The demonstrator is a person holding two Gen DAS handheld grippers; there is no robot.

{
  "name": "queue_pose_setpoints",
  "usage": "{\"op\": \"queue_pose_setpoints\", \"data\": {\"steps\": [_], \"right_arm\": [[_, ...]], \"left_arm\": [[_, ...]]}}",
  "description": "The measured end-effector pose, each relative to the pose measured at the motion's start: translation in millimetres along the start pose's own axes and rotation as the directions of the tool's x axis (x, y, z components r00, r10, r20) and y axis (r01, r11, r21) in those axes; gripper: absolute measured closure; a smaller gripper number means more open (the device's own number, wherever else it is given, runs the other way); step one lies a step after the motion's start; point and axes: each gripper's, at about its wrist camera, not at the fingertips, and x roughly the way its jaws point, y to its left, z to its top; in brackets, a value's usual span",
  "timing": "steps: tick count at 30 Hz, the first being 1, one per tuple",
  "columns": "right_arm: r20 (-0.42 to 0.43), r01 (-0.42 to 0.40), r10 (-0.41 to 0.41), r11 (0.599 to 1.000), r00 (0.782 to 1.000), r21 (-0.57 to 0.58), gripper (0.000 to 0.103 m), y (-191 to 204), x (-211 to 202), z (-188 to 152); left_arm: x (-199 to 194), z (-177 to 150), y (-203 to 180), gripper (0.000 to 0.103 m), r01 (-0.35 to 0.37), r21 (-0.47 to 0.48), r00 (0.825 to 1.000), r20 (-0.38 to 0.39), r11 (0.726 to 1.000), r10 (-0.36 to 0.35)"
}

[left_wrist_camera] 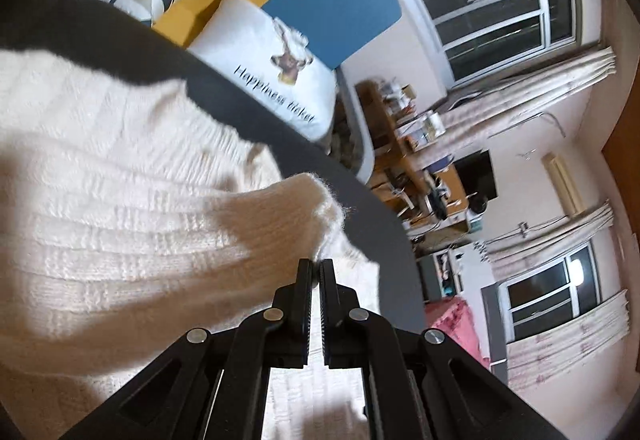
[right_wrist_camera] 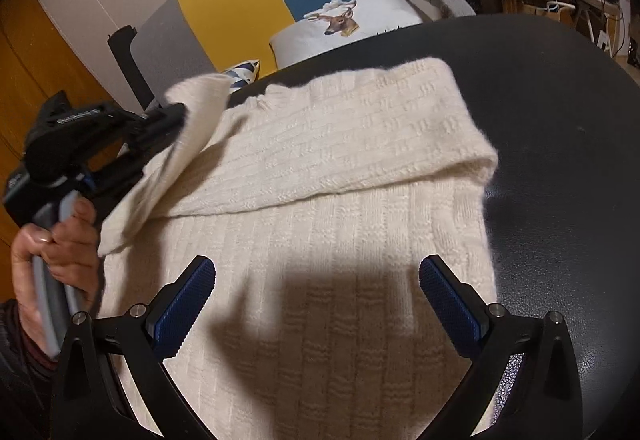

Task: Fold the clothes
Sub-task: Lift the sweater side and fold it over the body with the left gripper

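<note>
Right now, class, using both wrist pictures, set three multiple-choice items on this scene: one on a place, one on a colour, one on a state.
1. Where does the sweater lie?
A. on the dark table
B. on the floor
C. on a chair seat

2. What colour are the right gripper pads?
A. red
B. blue
C. white

3. How is the left gripper?
A. wide open above the sweater
B. shut on a sleeve
C. lying on the table

Answers:
1 A: dark tabletop shows around the knit.
2 B: both ribbed pads are blue.
3 B: its fingers meet on cream knit, lifted off the sweater.
</note>
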Motion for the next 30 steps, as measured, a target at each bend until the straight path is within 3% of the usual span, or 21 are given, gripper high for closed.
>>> {"op": "queue_pose_setpoints", "data": {"steps": [4,8,11,13,15,19,20,21,22,25,30], "right_arm": [[0.005,-0.032,0.032,0.999,0.999,0.017,0.0,-10,-7,2],[0.038,-0.182,0.179,0.979,0.983,0.088,0.0,-12,-12,18],[0.043,-0.299,0.296,0.941,0.954,0.156,0.0,-12,-4,32],[0.047,-0.385,0.384,0.897,0.922,0.217,0.0,-11,6,41],[0.062,-0.421,0.42,0.87,0.906,0.257,0.0,-8,17,47],[0.077,-0.478,0.486,0.798,0.871,0.367,0.005,-2,46,49],[0.084,-0.474,0.483,0.787,0.871,0.395,0.011,-2,53,49],[0.099,-0.462,0.468,0.779,0.878,0.424,0.028,-4,59,49],[0.108,-0.447,0.45,0.771,0.886,0.453,0.035,-7,65,49],[0.096,-0.404,0.418,0.756,0.904,0.515,0.035,-10,81,48],[0.075,-0.328,0.34,0.789,0.937,0.519,0.036,0,95,53]], "left_arm": [[15,-7,-5,0.1,-0.029,0.064,0.998,-0.047,0.998,0.032],[12,-10,-4,0.099,-0.009,0.059,0.996,-0.087,0.998,0.014],[-27,-11,0,0.094,0.033,0.043,0.999,-0.039,0.999,-0.031],[-62,-15,11,0.093,0.056,0.021,0.998,0.002,0.998,-0.056],[-101,-21,27,0.093,0.079,-0.012,0.996,0.048,0.997,-0.078],[-161,-41,72,0.092,0.046,-0.094,0.991,0.13,0.994,-0.033],[-173,-46,84,0.092,0.033,-0.114,0.99,0.142,0.993,-0.016],[-185,-51,95,0.092,0.02,-0.134,0.988,0.154,0.991,0.001],[-194,-55,104,0.092,0.003,-0.144,0.987,0.161,0.99,0.021],[-205,-60,124,0.092,-0.03,-0.165,0.985,0.165,0.986,0.058],[-206,-65,151,0.089,0.01,-0.25,0.986,0.165,0.968,0.032]]}}
